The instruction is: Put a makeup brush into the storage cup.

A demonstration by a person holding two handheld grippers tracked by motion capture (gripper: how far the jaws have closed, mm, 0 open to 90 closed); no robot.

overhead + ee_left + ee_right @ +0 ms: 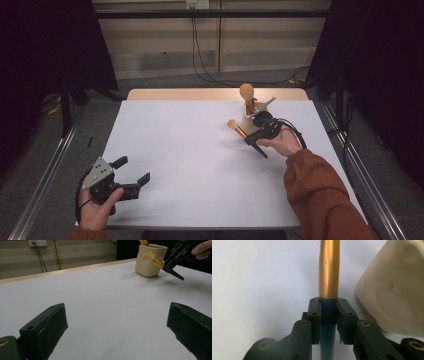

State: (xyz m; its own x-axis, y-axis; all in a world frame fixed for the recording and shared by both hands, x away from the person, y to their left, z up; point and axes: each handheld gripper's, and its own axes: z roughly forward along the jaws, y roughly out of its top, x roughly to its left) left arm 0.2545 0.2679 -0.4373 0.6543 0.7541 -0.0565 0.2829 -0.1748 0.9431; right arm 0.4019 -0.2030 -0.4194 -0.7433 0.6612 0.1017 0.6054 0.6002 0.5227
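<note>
Right tool clamped on the makeup brush just beside the cream holder — one brush already stands inside, this one judged still to go in — left tool apart, idle over the table.

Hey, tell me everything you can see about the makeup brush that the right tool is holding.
The makeup brush has a rounded, pale peach bristle head, a shiny gold ferrule with a small dent, and a dark handle. The right tool is clamped on the handle just below the gold part. The brush is held above the white table, tilted, head pointing away from the hand, right beside the cream holder. Whether it touches the holder is unclear.
</note>
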